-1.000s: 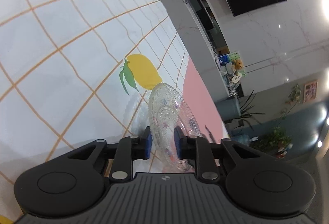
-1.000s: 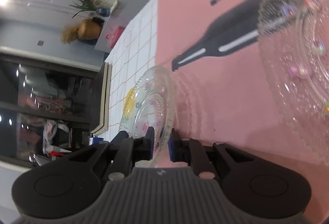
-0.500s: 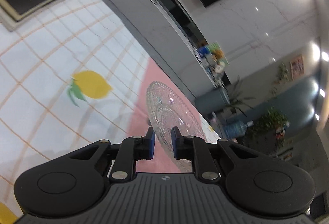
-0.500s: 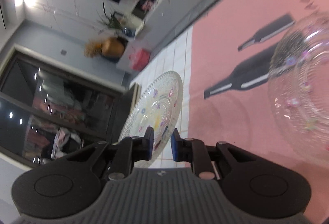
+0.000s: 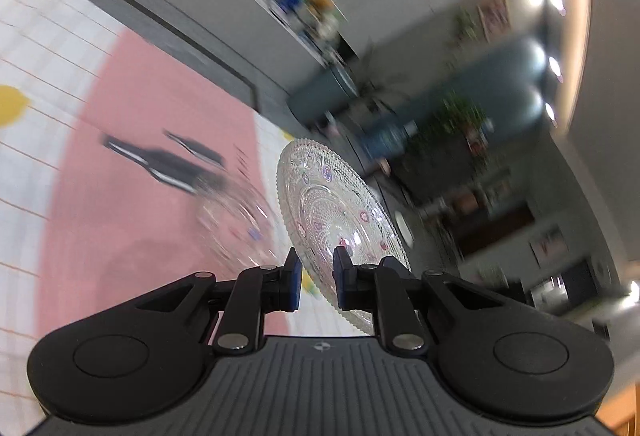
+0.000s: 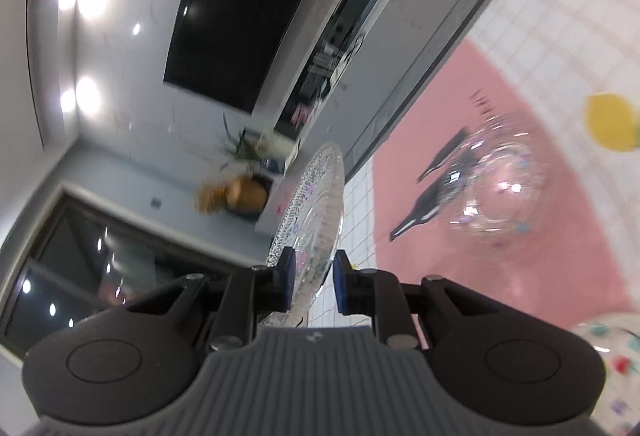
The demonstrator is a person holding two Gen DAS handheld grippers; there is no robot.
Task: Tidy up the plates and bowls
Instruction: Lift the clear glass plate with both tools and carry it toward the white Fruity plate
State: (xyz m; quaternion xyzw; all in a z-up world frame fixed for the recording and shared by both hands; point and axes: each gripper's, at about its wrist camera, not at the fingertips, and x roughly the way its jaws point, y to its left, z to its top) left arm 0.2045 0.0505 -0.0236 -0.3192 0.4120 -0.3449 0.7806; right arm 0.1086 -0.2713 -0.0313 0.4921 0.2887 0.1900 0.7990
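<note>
Two glass plates are held edge-on: the left tool (image 5: 316, 278) grips one plate (image 5: 336, 220), the right tool (image 6: 314, 278) grips another plate (image 6: 316, 212), above the surface (image 6: 500, 284).

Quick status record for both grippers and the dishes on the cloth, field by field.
left gripper: jaws shut on the rim of a patterned glass plate, held off the table
right gripper: a second glass plate sits edge-on between the jaws, which have just been opening slightly while holding it
on table: clear glass bowl on the pink patch of the tablecloth, over the printed bottles
image quality: motion blur in both views
</note>
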